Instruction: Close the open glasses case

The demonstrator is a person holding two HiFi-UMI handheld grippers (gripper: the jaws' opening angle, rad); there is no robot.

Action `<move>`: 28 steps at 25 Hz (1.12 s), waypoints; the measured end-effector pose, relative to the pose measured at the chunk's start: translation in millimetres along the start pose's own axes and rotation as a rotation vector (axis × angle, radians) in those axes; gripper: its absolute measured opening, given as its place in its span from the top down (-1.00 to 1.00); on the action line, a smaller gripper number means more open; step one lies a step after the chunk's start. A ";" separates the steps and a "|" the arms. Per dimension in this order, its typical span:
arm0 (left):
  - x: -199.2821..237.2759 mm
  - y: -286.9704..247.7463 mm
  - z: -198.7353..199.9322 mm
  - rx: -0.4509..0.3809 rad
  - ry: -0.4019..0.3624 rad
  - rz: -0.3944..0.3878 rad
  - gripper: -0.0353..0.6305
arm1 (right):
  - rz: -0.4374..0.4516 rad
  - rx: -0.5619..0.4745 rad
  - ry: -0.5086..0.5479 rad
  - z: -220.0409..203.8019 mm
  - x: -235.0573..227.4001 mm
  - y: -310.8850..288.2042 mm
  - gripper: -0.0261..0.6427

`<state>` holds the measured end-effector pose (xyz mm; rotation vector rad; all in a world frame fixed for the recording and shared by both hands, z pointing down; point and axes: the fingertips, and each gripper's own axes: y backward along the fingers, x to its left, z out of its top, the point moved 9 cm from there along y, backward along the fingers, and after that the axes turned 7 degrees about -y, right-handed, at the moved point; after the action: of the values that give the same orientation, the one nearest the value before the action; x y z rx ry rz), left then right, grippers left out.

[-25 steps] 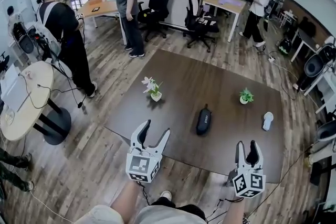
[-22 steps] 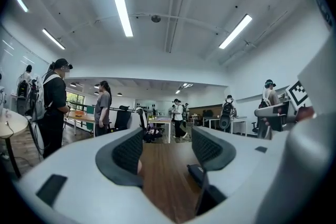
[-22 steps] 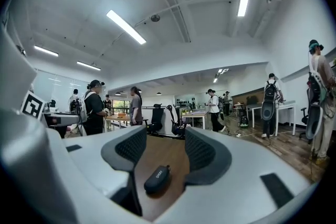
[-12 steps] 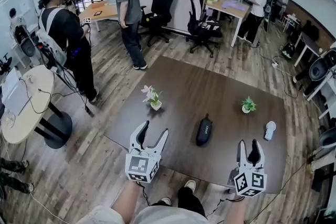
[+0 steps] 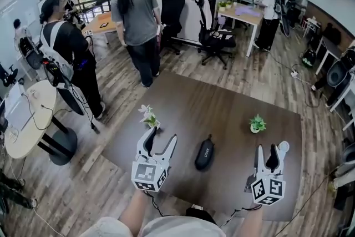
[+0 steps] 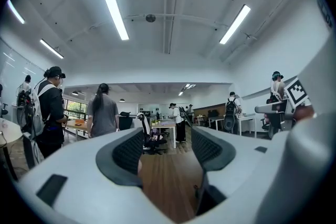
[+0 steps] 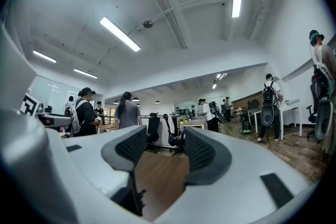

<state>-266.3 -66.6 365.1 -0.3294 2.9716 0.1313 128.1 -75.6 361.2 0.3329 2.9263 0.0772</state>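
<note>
The left gripper [image 5: 162, 136] and right gripper [image 5: 266, 150] hover level over the table [image 5: 222, 111], jaws apart and empty. They flank the case [image 5: 204, 154], likely so they can press it shut from both sides.

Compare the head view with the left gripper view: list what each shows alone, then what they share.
Head view only: the black glasses case on the dark table, a flowering potted plant and a green potted plant. Left gripper view only: the ceiling light strips. Both: the left hand-held gripper, jaws apart with nothing between them, and the person in the grey shirt.
</note>
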 end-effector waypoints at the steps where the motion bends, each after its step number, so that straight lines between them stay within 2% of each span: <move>1: -7.4 -10.0 2.3 -0.001 -0.003 -0.007 0.01 | -0.006 -0.008 -0.003 3.1 -10.7 -3.1 0.23; 12: -77.8 -97.2 10.6 -0.007 -0.020 -0.091 0.02 | -0.105 -0.050 -0.056 5.2 -118.4 -10.5 0.23; 20: -90.5 -127.1 -6.4 -0.013 -0.019 -0.125 0.03 | -0.134 -0.059 -0.035 4.9 -137.4 -25.4 0.24; 28: -92.1 -133.4 -21.0 0.018 -0.004 -0.163 0.03 | -0.148 -0.017 -0.033 -9.9 -130.1 -28.7 0.23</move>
<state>-150.5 -179.0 390.8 -0.5658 2.9243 0.0869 244.2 -133.5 393.1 0.1136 2.9053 0.0739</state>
